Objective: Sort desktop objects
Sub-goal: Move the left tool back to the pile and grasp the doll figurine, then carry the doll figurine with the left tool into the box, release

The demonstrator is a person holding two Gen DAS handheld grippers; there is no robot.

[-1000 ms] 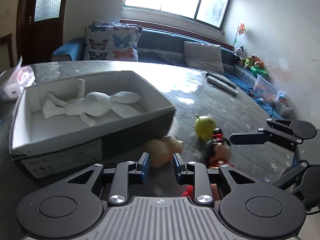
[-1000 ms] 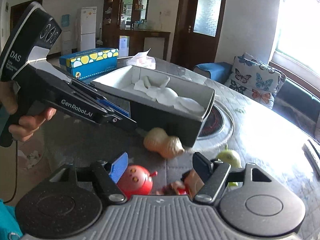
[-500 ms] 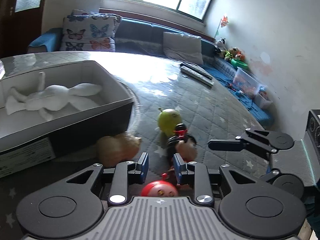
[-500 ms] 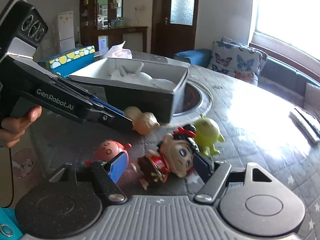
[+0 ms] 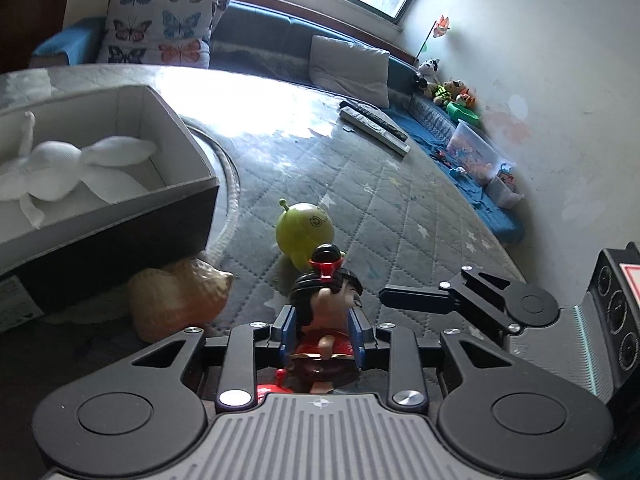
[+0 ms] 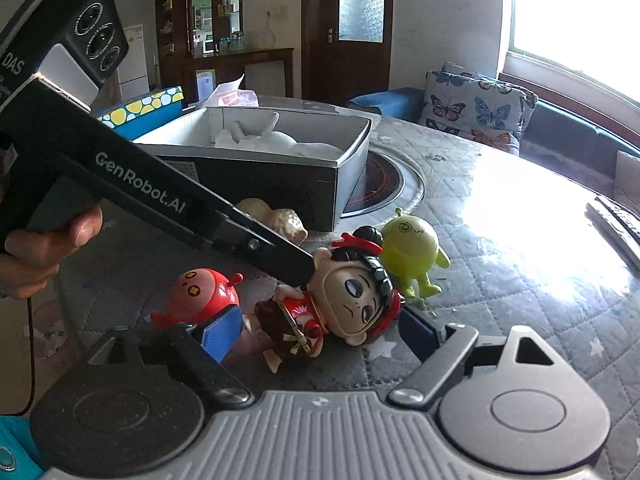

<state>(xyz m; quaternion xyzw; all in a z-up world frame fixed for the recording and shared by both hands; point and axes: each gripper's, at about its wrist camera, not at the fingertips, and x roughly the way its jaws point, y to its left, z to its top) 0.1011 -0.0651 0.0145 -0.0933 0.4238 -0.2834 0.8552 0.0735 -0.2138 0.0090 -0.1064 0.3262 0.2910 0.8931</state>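
A doll with black hair and a red dress (image 6: 340,304) lies on the quilted table top. My left gripper (image 5: 322,334) has its blue pads on both sides of the doll (image 5: 326,320), closed against it. My right gripper (image 6: 320,330) is open, its fingers on either side of the doll without touching. A green alien toy (image 5: 304,232) stands just beyond the doll, also in the right wrist view (image 6: 412,248). A red round toy (image 6: 202,298) lies left of the doll. A tan shell-like toy (image 5: 176,304) rests against the open box (image 5: 120,232), which holds a white plush rabbit (image 5: 60,164).
Two remote controls (image 5: 374,124) lie far across the table. A blue spotted tissue box (image 6: 140,110) and a plastic packet (image 6: 236,98) sit behind the box. A round inset ring (image 6: 392,188) is in the table beside the box. A sofa with cushions (image 5: 160,36) is beyond.
My left gripper moved right from the shell toy onto the doll and closed on it. My right gripper came closer to the doll and stayed open.
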